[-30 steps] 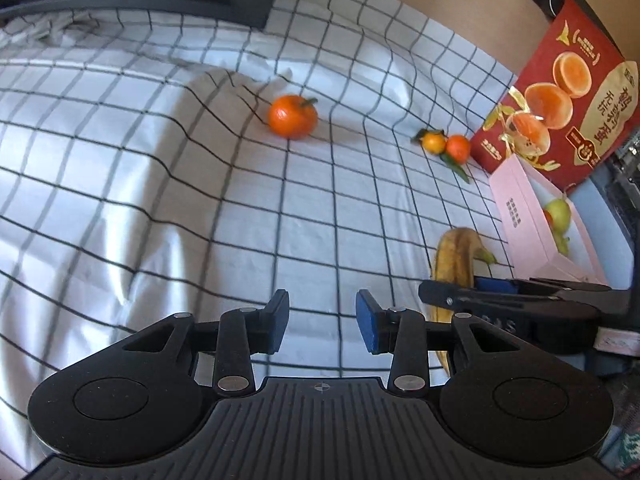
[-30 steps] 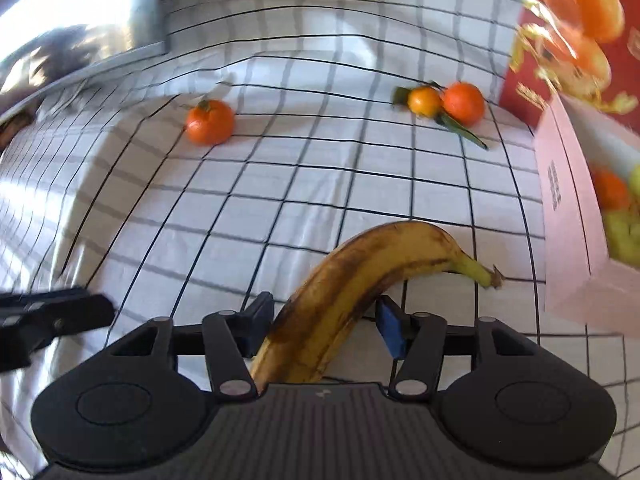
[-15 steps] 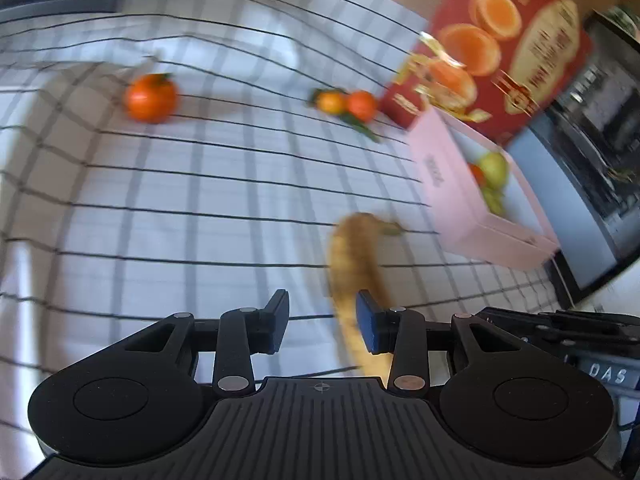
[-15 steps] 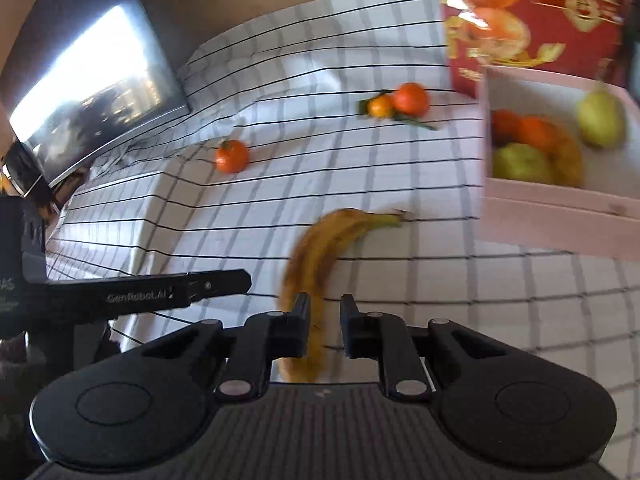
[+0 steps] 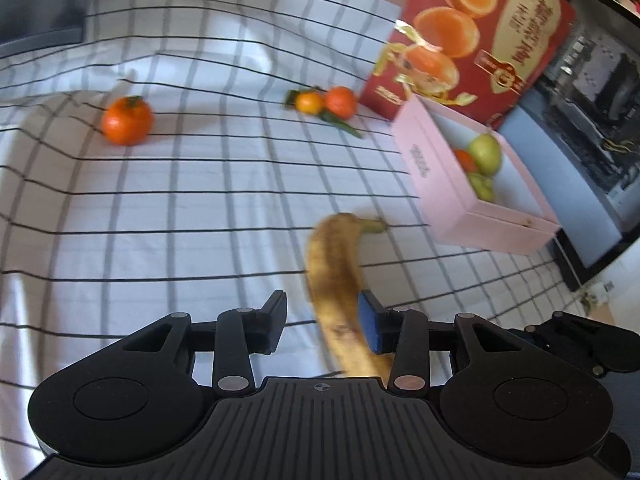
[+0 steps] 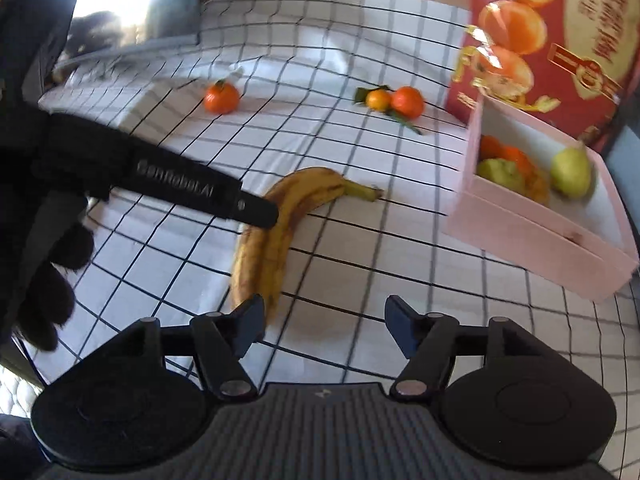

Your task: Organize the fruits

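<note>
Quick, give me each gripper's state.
Left gripper: open, jaws just widening, banana between them, unclamped.
Right gripper: open, jaws just opened, holding nothing.

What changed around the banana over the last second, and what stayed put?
The right gripper let go of the banana and drew back; its jaws shut empty, then have just been opening, nothing between them. The left gripper swung over to the banana, which now sits between its opening jaws, ungripped. The lone tangerine, leafy tangerine pair and pink box stayed put.
</note>
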`<action>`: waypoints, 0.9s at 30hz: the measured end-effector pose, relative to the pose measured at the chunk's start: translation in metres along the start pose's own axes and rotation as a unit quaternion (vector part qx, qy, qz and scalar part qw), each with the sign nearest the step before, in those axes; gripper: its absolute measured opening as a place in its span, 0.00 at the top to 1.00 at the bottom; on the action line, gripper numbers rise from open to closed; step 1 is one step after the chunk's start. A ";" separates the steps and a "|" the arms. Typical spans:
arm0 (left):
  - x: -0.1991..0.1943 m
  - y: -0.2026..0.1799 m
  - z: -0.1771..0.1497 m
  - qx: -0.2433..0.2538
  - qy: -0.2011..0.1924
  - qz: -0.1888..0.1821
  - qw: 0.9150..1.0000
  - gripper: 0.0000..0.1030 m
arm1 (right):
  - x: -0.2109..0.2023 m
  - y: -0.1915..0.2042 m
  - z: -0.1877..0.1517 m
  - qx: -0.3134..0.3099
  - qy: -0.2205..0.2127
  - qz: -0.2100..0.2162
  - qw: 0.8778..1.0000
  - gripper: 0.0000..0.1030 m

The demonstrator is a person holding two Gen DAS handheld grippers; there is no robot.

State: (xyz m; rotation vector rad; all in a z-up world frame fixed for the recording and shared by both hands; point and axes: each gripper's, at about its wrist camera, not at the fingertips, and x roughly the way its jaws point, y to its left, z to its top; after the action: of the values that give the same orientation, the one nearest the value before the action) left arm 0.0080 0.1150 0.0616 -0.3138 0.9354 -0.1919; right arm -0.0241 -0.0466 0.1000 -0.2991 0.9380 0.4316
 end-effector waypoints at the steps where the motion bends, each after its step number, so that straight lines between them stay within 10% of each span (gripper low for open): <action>1: -0.002 0.004 0.000 -0.002 -0.002 0.007 1.000 0.57 | 0.002 0.005 0.002 -0.003 -0.004 0.006 1.000 0.35; 14: -0.025 0.038 -0.010 -0.043 -0.015 0.058 0.997 0.57 | 0.060 0.041 0.044 -0.029 0.001 0.001 1.000 0.36; 18: -0.023 0.043 -0.012 -0.050 -0.010 0.060 0.997 0.57 | 0.065 0.036 0.045 -0.028 0.006 0.002 1.000 0.58; 27: -0.006 0.028 -0.006 -0.035 0.007 0.036 0.999 0.58 | 0.032 -0.014 0.032 0.052 0.003 0.047 0.998 0.65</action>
State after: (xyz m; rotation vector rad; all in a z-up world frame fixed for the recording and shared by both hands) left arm -0.0001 0.1420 0.0529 -0.3421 0.9676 -0.0957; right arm 0.0220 -0.0375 0.0921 -0.1614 0.9788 0.4656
